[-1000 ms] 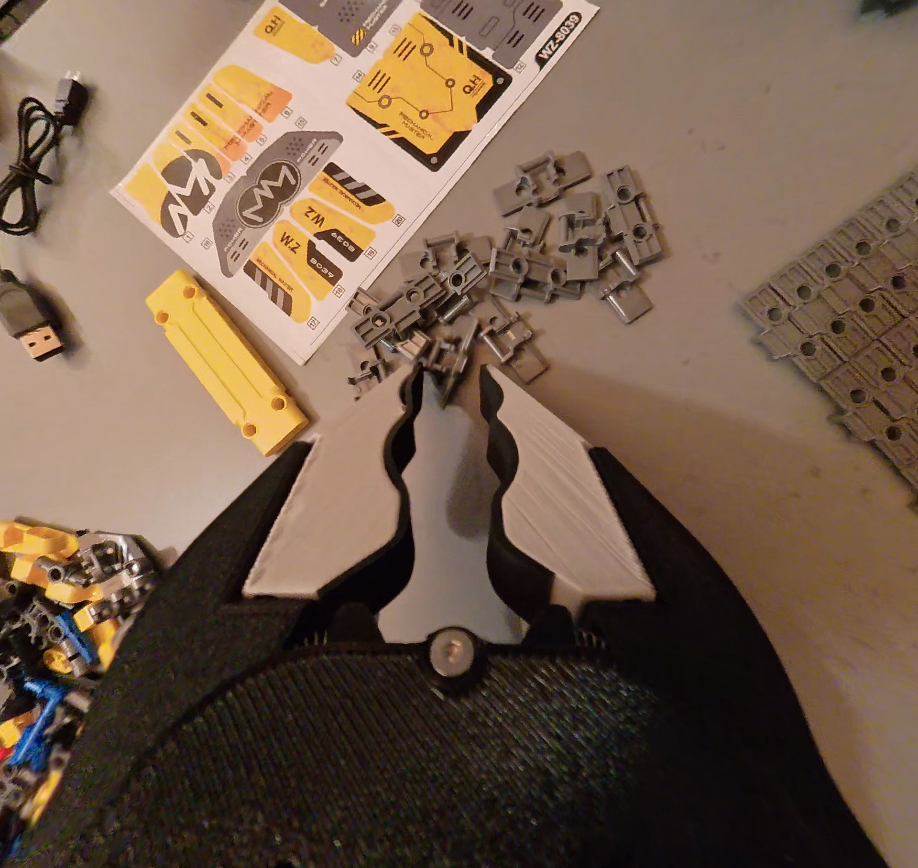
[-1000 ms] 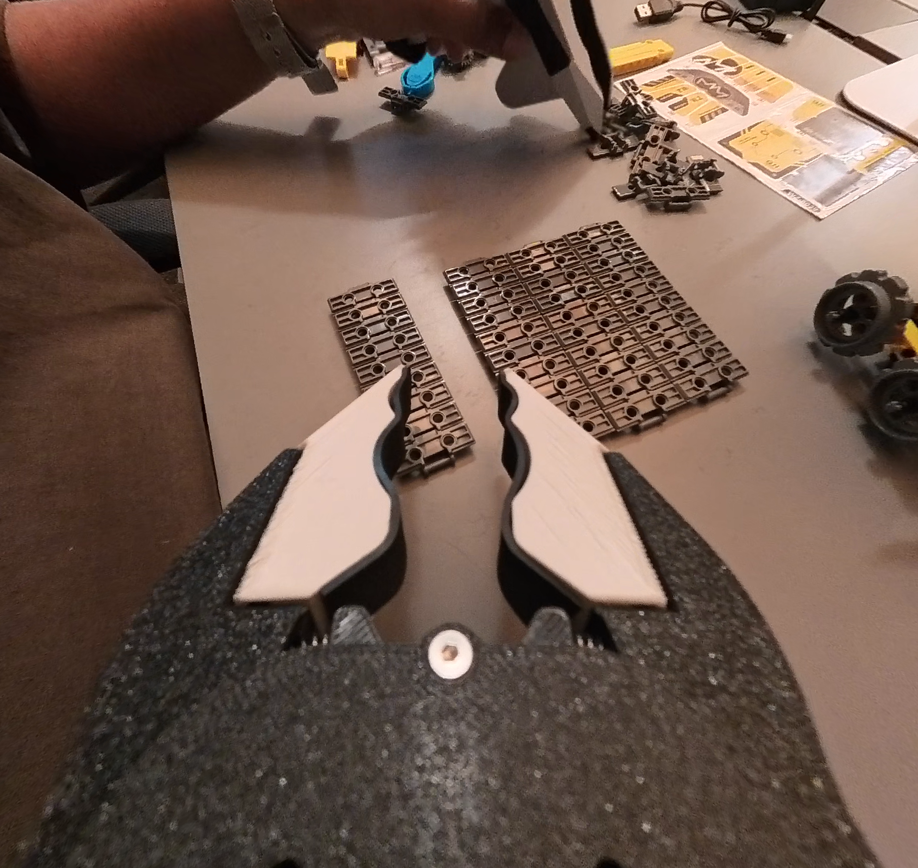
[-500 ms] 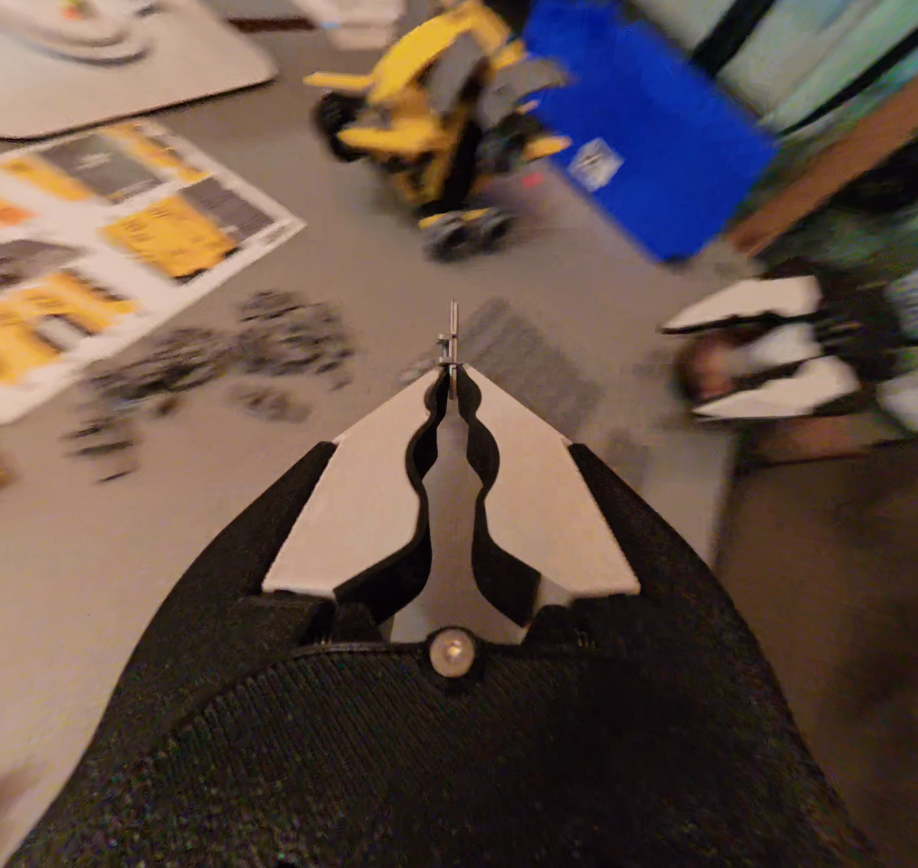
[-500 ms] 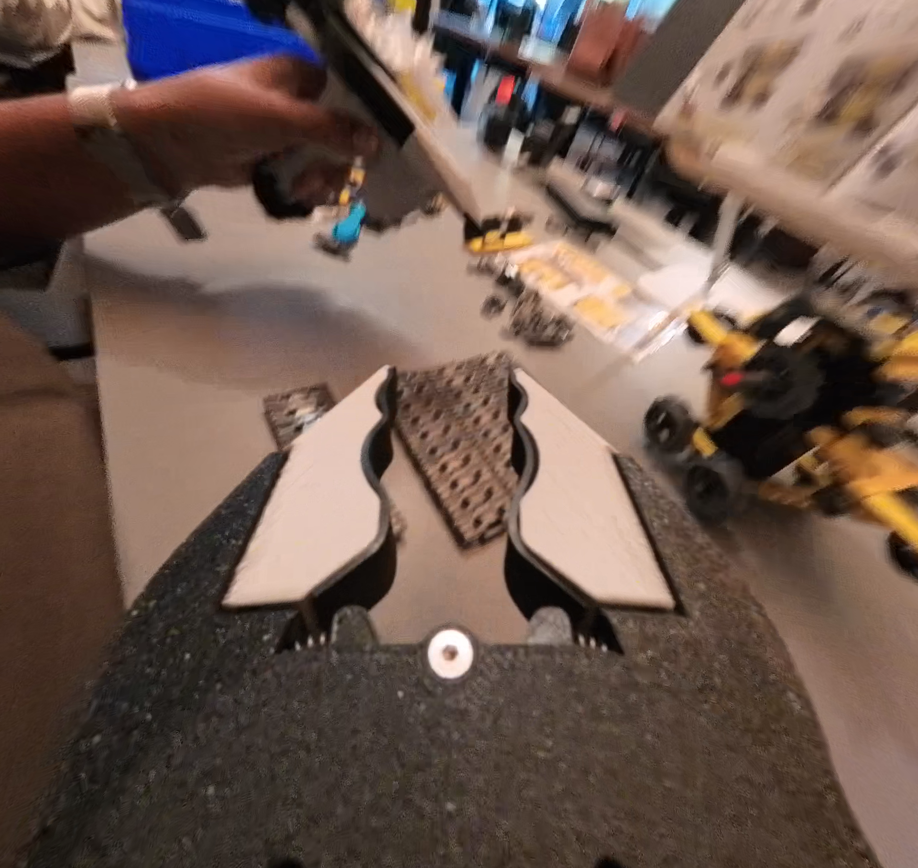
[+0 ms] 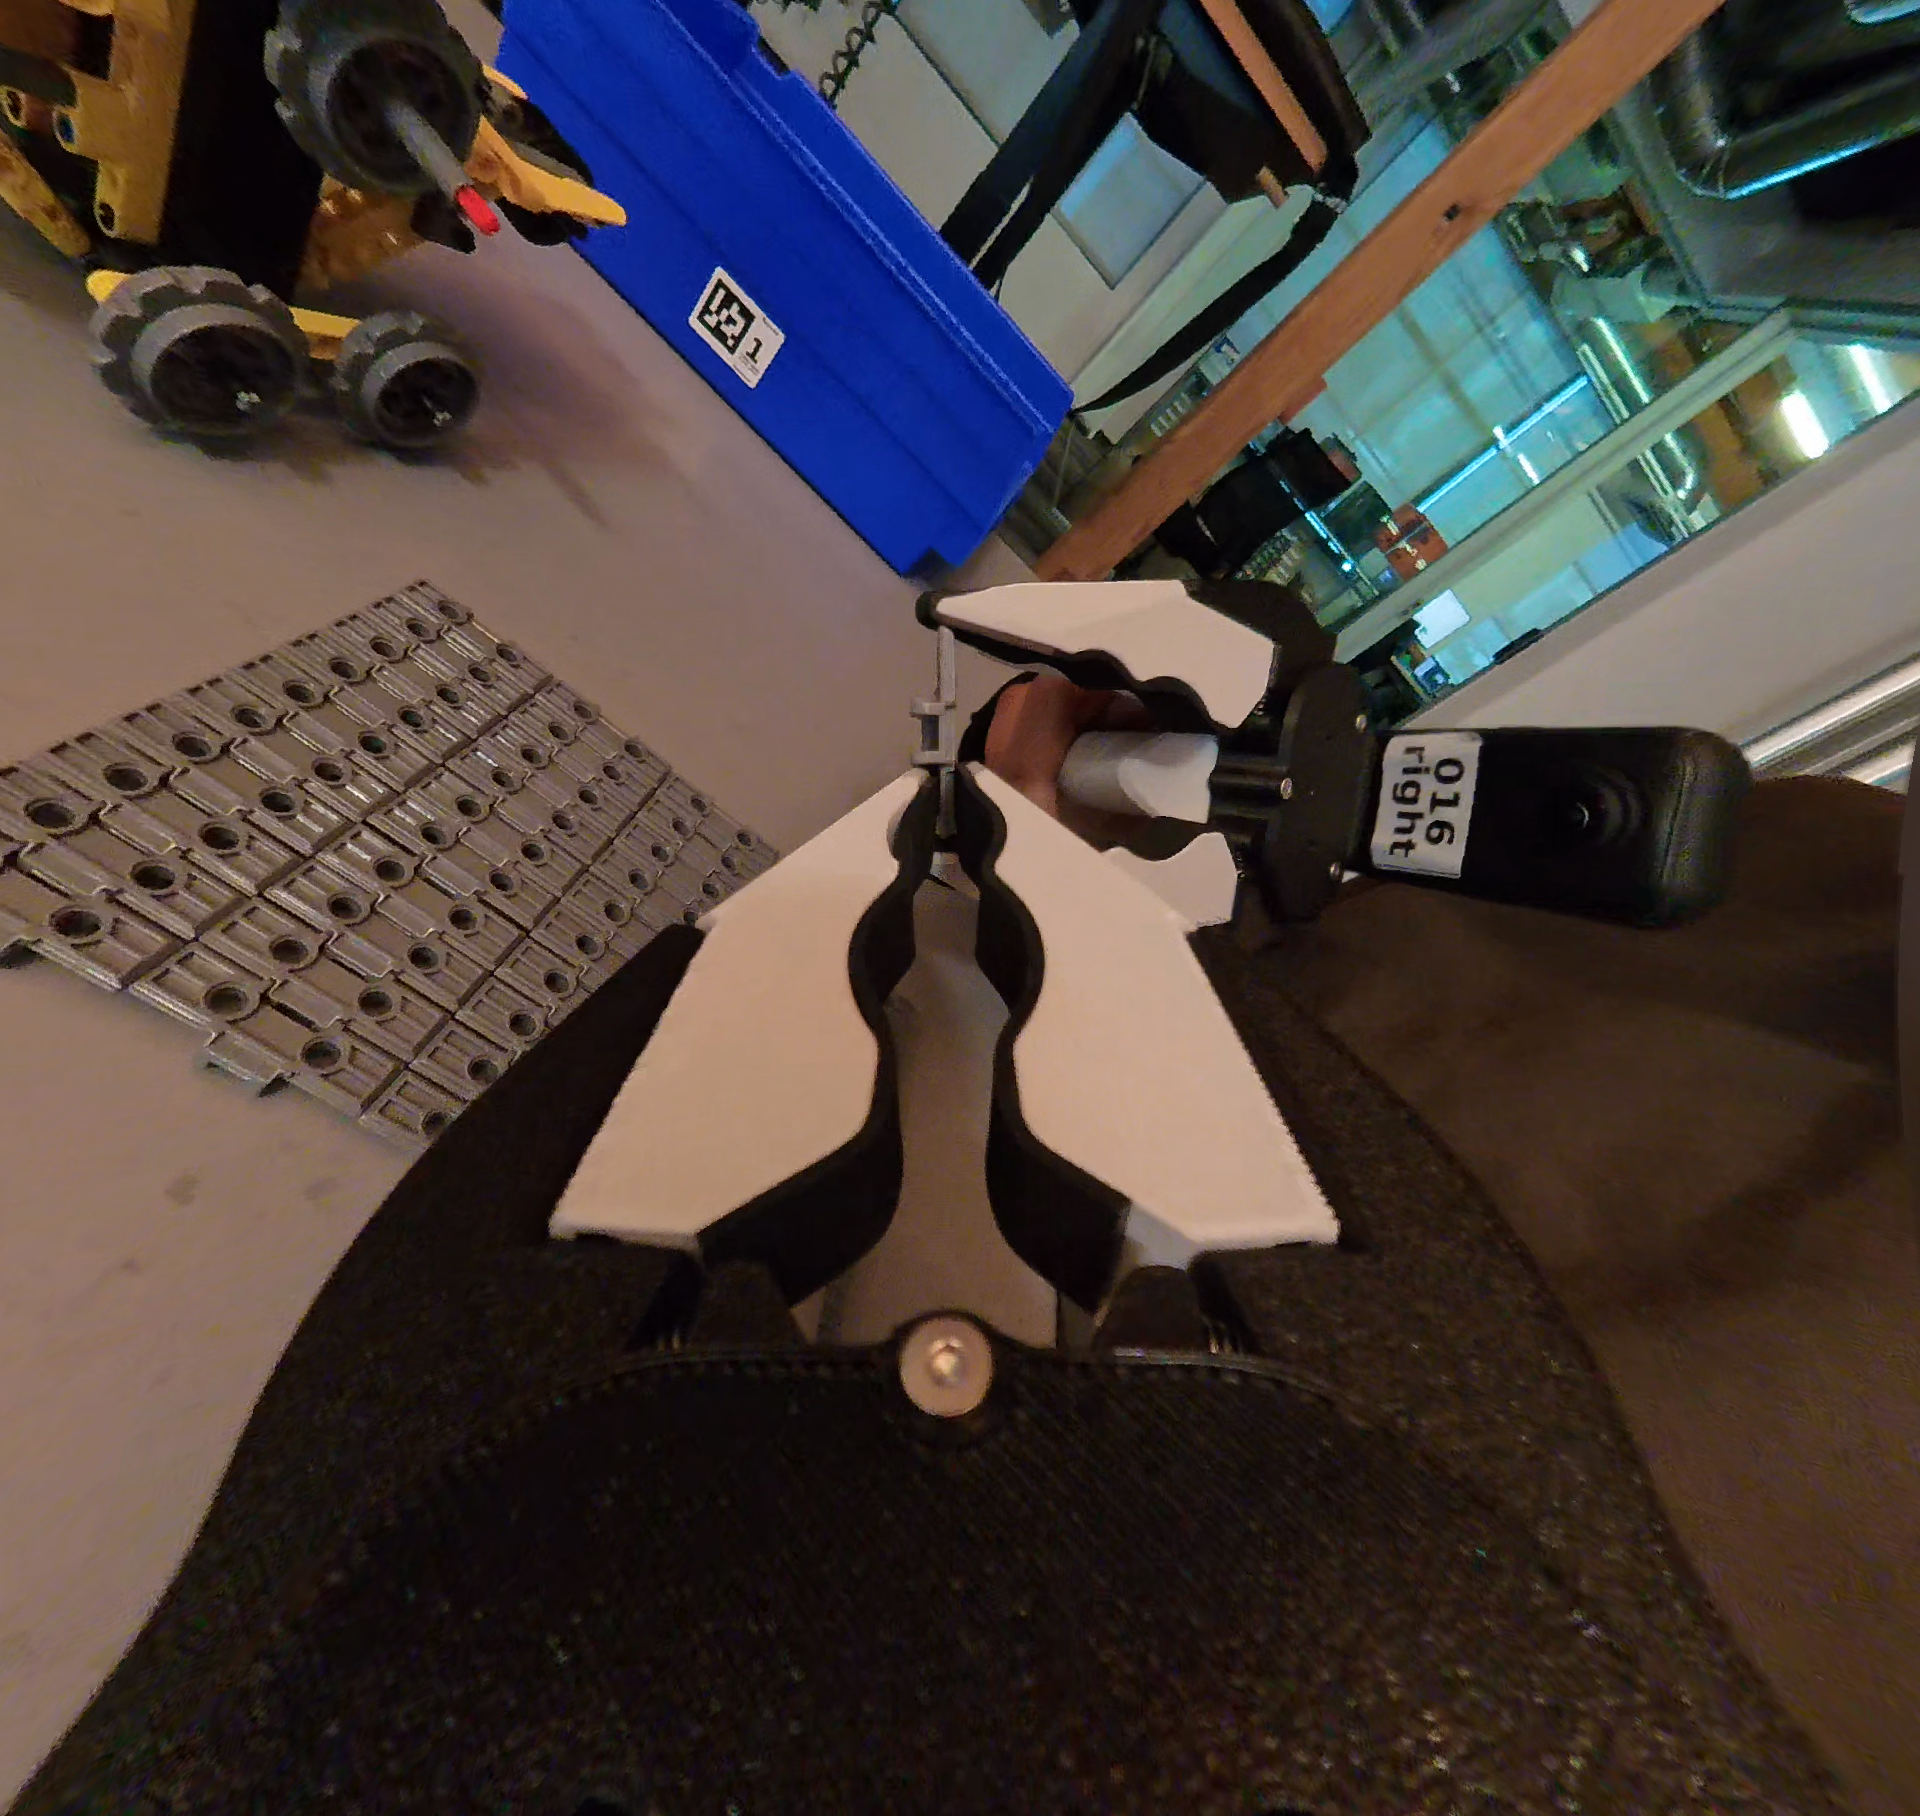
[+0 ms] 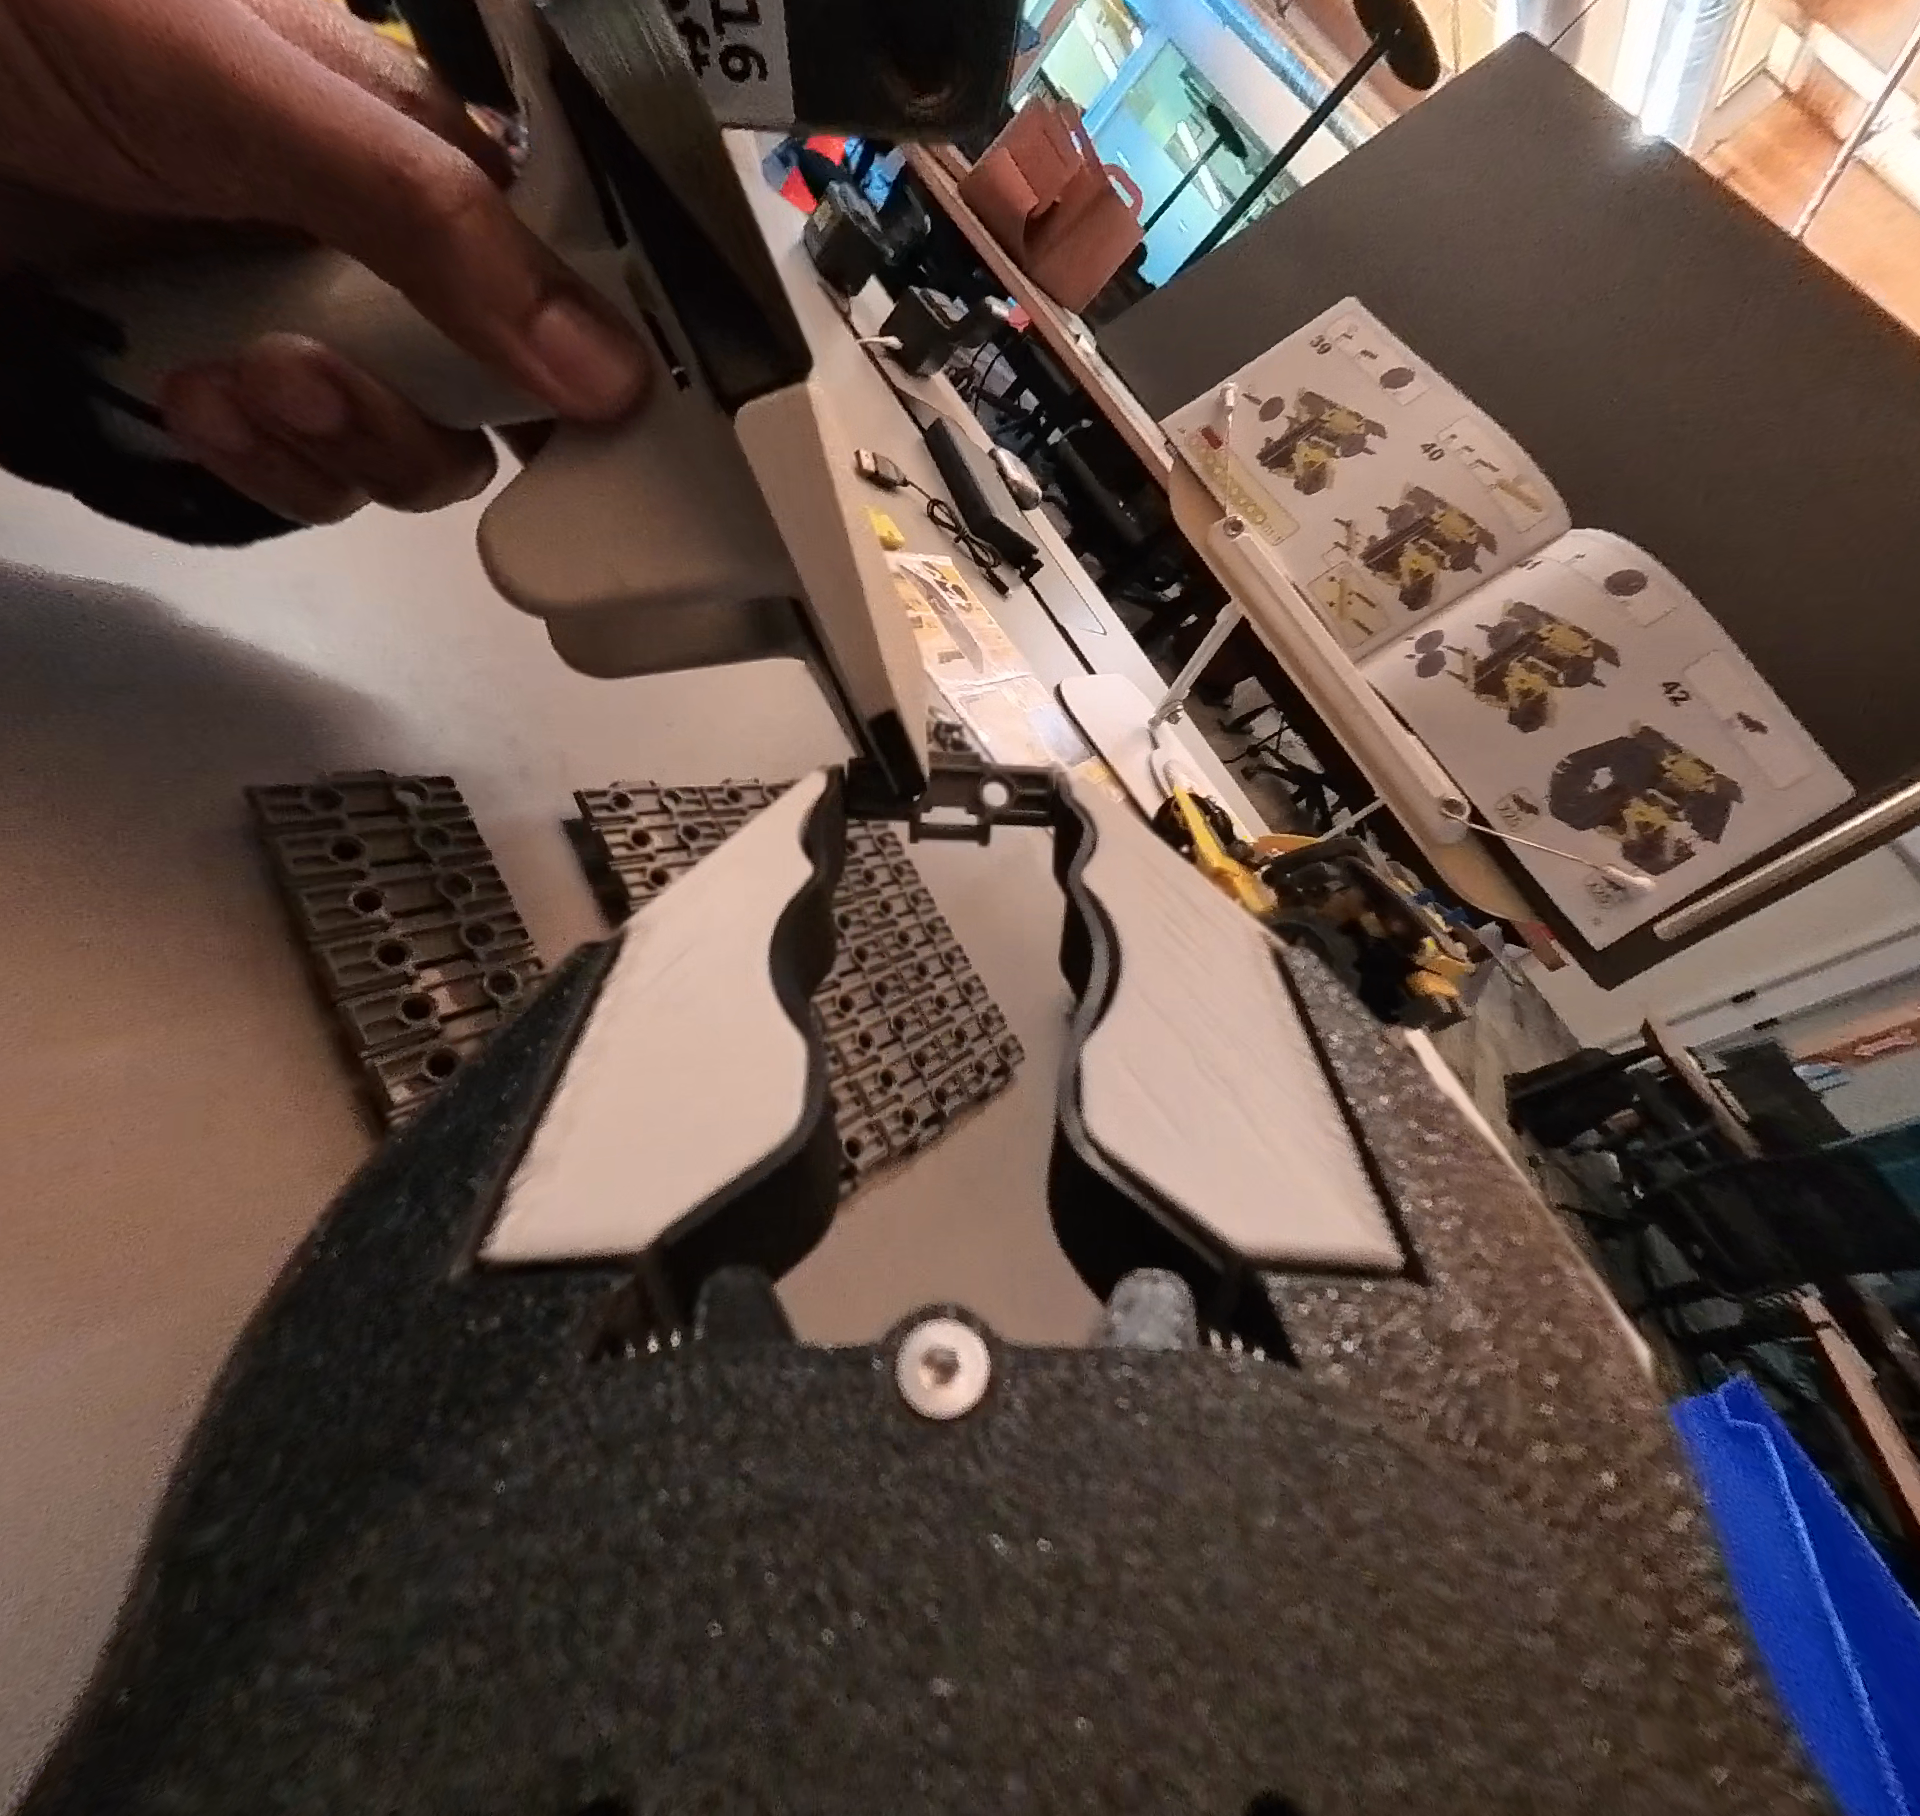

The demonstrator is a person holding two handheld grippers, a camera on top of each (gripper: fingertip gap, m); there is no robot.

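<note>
My left gripper (image 5: 940,795) is shut on the lower end of a small grey track link (image 5: 932,717), which stands up from its tips above the grey table (image 5: 675,561). The right gripper (image 5: 961,701) comes in from the right, its upper fingertip against the link's top end and its lower tip hidden behind my left finger. In the right wrist view the link (image 6: 987,795) spans the gap of the right gripper (image 6: 951,795), touching both tips. The left gripper (image 6: 888,758), held by a hand (image 6: 260,208), pinches the link's left end from above.
A wide mat of joined grey track links (image 5: 312,831) lies on the table, with a narrow strip (image 6: 384,914) beside it. A yellow wheeled model (image 5: 208,156) and a blue bin (image 5: 790,291) stand behind. An open instruction booklet (image 6: 1507,644) stands at the right. The grippers are tip to tip, or close to it.
My left gripper shut on one link from the loose pile, lifted it and swung right. The right gripper rose from the table to meet it and its jaws closed in on the link's ends.
</note>
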